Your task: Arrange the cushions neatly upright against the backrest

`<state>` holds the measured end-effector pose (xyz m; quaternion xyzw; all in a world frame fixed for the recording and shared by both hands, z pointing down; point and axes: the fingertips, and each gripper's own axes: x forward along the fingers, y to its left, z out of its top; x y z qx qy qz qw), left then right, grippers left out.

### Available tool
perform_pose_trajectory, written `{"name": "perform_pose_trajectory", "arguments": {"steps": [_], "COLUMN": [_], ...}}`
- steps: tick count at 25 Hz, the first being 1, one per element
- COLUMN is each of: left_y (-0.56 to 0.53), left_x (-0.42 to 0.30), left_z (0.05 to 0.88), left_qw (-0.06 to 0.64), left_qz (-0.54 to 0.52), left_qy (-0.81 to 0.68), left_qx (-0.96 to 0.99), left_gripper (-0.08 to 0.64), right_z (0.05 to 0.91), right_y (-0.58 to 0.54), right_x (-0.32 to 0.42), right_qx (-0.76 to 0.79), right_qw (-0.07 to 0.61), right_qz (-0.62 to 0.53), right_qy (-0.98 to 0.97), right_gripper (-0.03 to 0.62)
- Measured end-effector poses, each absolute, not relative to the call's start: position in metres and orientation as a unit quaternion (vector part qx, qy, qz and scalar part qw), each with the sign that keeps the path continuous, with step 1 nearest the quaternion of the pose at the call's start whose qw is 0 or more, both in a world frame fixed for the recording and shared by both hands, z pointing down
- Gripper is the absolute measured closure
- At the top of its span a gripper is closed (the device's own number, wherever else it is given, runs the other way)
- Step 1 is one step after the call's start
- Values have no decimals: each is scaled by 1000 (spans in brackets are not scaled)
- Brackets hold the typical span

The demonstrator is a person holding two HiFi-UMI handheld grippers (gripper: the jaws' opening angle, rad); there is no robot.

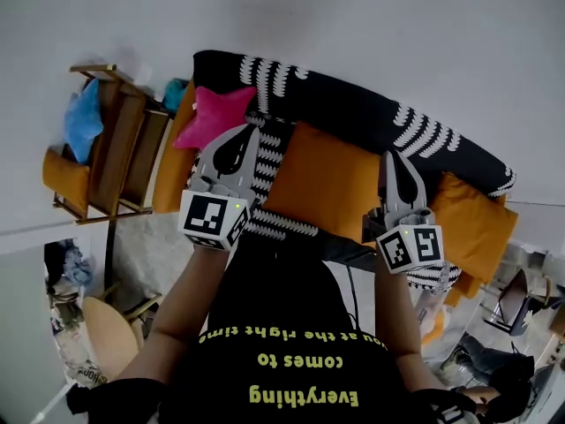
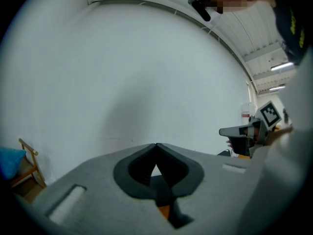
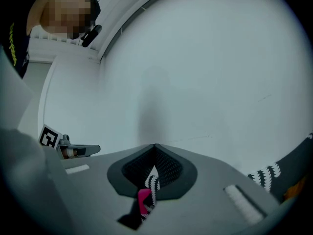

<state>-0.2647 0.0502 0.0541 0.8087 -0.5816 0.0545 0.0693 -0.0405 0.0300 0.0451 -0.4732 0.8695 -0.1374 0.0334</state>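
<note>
Orange cushions are spread along the sofa (image 1: pixel 353 104): one at the left end (image 1: pixel 172 162), a large one at the middle (image 1: pixel 331 179), one at the right end (image 1: pixel 472 223). A pink star cushion (image 1: pixel 214 113) lies near the left end, beside a black-and-white striped cushion (image 1: pixel 269 162). Whether any of them stands properly upright against the backrest cannot be told from this steep angle.

The left tongs (image 1: pixel 254 131) and right tongs (image 1: pixel 388 155) are clenched with nothing between them, as both gripper views confirm (image 2: pixel 156 145) (image 3: pixel 155 146). They are held out side by side before the seat, apart from the cushions. This is judged an approach, with no cushion yet taken.

No container is seen. A wooden chair (image 1: pixel 124 148) standing left of the sofa carries a blue cloth (image 1: pixel 84 117).
</note>
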Motion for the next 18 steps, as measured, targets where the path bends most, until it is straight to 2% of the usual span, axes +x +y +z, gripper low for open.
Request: {"name": "perform_pose_trajectory", "arguments": {"steps": [18], "left_y": [-18], "left_x": [-244], "left_z": [127], "left_qw": [122], "left_qz": [76], "left_qy": [-533], "left_qx": [834], "left_gripper": [558], "right_z": [102], "right_y": [-5], "right_x": [-27], "right_qx": [-535], "right_qw": [12], "right_qz": [-172], "right_qy": [827], "right_gripper": [581]}}
